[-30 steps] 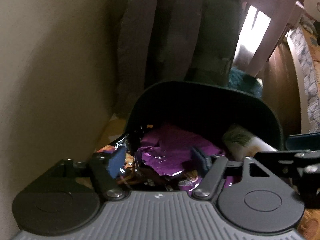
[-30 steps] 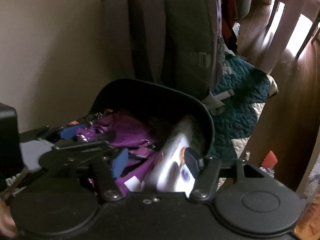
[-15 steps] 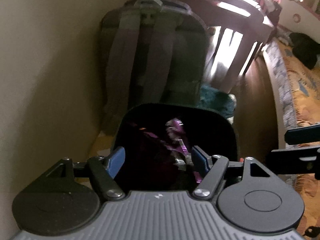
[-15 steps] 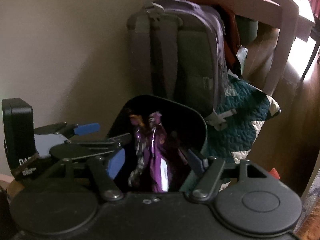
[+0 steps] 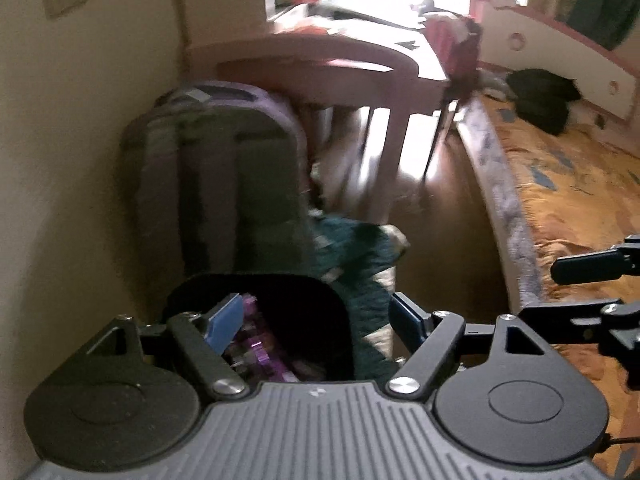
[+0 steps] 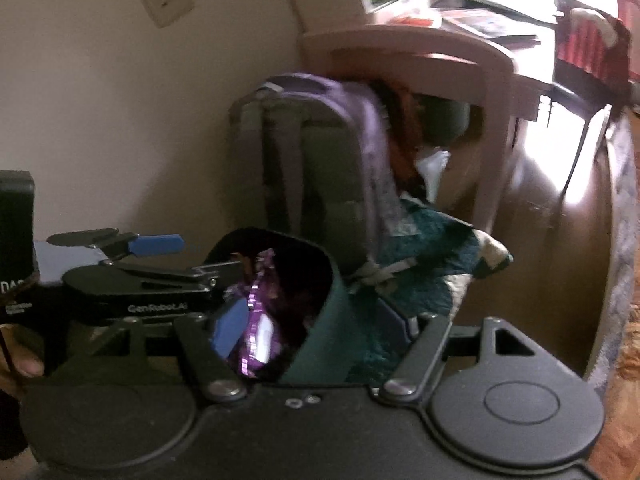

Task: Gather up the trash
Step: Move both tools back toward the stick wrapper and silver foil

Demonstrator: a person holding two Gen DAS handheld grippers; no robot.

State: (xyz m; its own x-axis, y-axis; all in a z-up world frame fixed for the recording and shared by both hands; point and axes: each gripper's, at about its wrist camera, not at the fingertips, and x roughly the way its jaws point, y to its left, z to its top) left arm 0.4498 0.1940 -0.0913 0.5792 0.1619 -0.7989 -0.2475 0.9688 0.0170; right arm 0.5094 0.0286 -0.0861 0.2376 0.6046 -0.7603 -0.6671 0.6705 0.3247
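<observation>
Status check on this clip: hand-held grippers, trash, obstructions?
Left hand-held gripper and right hand-held gripper opening, empty. Purple wrappers in bin. Backpack behind bin.

We hold the right hand-held gripper point(image 6: 310, 322) above the dark bin point(image 6: 320, 280), our landmark; its jaws are opening with nothing pressed between the blue pads. Inside the bin we see crumpled purple wrappers point(image 6: 256, 320). The left hand-held gripper point(image 6: 160, 246) sits just left of the bin, side-on, its jaws' stance unclear. Behind the bin a grey backpack point(image 6: 316, 160) leans upright at the wall. A teal quilt point(image 6: 420, 256) lies right of the bin, and a pink counter point(image 6: 420, 52) stands beyond it.
</observation>
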